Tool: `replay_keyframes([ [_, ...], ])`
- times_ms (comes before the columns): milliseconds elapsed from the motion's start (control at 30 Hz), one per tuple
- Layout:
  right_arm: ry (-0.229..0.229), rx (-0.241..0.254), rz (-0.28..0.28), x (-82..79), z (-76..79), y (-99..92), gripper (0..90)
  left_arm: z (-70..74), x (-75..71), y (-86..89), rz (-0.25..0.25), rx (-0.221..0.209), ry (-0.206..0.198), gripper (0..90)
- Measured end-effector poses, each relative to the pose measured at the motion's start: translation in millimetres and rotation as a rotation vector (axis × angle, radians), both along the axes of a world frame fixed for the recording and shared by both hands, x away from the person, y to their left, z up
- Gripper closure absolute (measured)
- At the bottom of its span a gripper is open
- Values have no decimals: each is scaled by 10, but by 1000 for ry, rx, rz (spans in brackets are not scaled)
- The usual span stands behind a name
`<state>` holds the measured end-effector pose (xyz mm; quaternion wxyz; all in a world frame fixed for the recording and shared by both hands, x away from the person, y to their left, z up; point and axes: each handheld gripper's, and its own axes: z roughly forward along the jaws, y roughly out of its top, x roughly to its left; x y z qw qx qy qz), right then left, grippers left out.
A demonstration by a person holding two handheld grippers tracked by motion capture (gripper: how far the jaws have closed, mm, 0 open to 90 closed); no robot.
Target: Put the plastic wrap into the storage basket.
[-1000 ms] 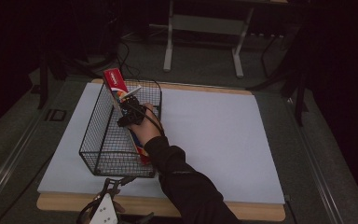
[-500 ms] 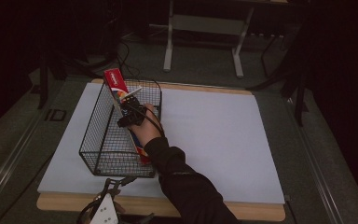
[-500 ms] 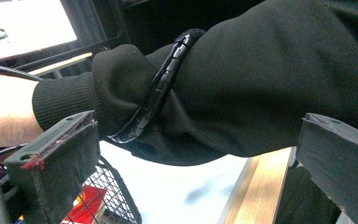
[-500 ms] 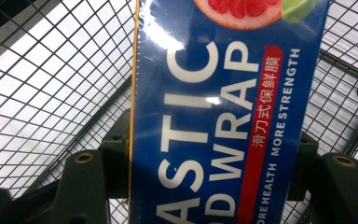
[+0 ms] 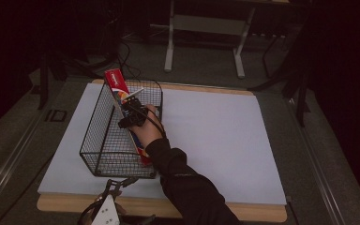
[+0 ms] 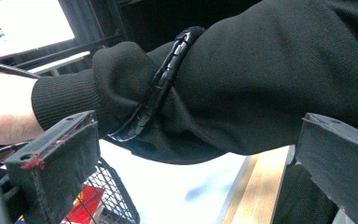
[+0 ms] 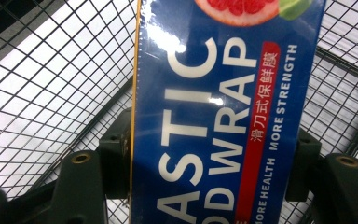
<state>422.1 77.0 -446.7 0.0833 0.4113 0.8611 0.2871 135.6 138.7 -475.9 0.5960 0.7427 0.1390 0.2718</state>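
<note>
Wrap box [image 5: 122, 101]: long blue/red plastic-wrap carton, tilted, lower end inside the wire basket [image 5: 98, 145] near its 5 o'clock corner, upper red end poking out past the rim toward 11 o'clock. In the right gripper view the box [image 7: 223, 112] runs up between the jaws, blue face w/ white lettering "PLASTIC FOOD WRAP", red strip w/ Chinese characters, "MORE STRENGTH", fruit picture at top.

Right gripper [image 5: 130, 115]: reaches into the basket from 5 o'clock; jaws pressed against both long edges of the box, holding it. Right hand [image 5: 146, 131] and black sleeve [image 5: 187, 187] cross the basket's near-right rim, hiding part of the box's lower length.

Left gripper [image 5: 117, 185]: at table's near edge, approx. 6 o'clock of the basket, just outside its near wall; jaws spread wide, nothing between them. In the left gripper view the sleeve [image 6: 242, 88], w/ a black segmented band [image 6: 158, 88] round the cuff, crosses right ahead of the jaws; basket corner [image 6: 107, 191] at lower left w/ something red behind the mesh.

Basket: black mesh, rectangular, on the white sheet [image 5: 225, 140] covering the wood-edged table [image 5: 243, 215], left half. Contents: the box; anything else cannot be told. Mesh walls surround the box on all sides in the right gripper view.

Surroundings: grey frame legs [image 5: 171, 42] on floor beyond the table at 12 o'clock; lit screen [image 6: 23, 23] upper left in the left gripper view.
</note>
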Motion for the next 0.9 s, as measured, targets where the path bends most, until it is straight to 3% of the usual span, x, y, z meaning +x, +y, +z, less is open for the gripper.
replay_keyframes([
  [233, 13, 7, 27, -9, 24, -29, 272, -6, 0, -14, -3, 1, 2, 1],
  [367, -4, 42, 21, -19, 78, -97, 242, -7, 2, -14, -2, 7, 3, 2],
  [600, -33, 86, 80, -54, 146, -242, 149, -13, 5, -22, -1, 9, 7, 1],
  [700, -36, 123, 88, -65, 197, -337, 146, -16, 9, -25, -1, 10, 7, 1],
  [800, -67, 131, 98, -92, 252, -433, 142, -19, 15, -24, -11, 8, 14, 1],
  [900, -69, 148, 102, -122, 286, -532, 139, -20, 20, -26, -10, 4, 18, 2],
])
